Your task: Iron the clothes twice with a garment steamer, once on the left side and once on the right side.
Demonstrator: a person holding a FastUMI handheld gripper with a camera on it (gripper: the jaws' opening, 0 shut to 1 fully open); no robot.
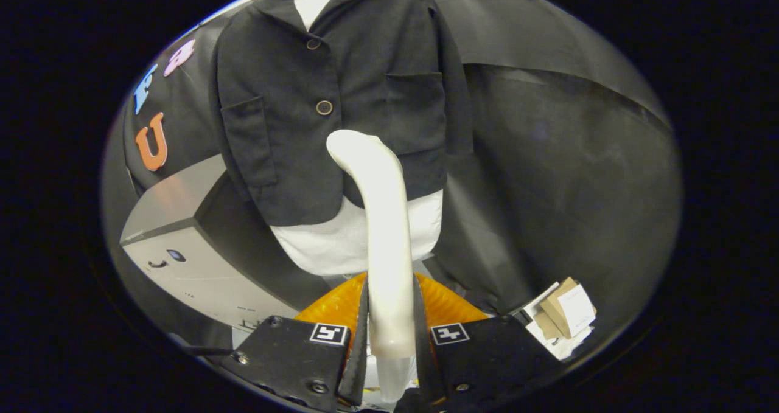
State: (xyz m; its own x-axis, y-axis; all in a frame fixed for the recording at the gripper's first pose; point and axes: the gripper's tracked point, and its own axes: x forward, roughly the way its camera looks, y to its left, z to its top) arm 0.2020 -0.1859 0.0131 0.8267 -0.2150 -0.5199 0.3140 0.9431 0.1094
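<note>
- Hand-held gripper (pixel 391 328) clenched on the white garment steamer (pixel 380 218), both black fingers (pixel 359 328) pressing the handle from either side.
- Steamer handle rising straight up between the fingers, then curving over at its top toward the left, its rounded head (pixel 347 145) lying against or just before the lower front of the black jacket (pixel 328 115); contact not certain.
- Jacket hanging upright directly beyond the fingers, buttoned, two dark buttons (pixel 324 107) down the front, a patch pocket (pixel 246 139) on each side.
- White garment (pixel 341 242) showing beneath the jacket's hem and again at the open collar (pixel 313 2).
- Steamer head close to the jacket's middle line, just below the lower button.
- Orange ribbed padding (pixel 331 306) on the inner side of the gripper, just behind the fingers on both sides of the handle.
- Square black-and-white markers (pixel 329 333) on the tops of both finger blocks.
- Grey box-shaped unit (pixel 176 242) standing to the left of the jacket, lower down.
- Small brown cardboard box (pixel 566 309) with white paper lying to the right of the fingers, well apart from the jacket.
- Black cloth booth wall (pixel 566 176) behind and beside the clothes.
</note>
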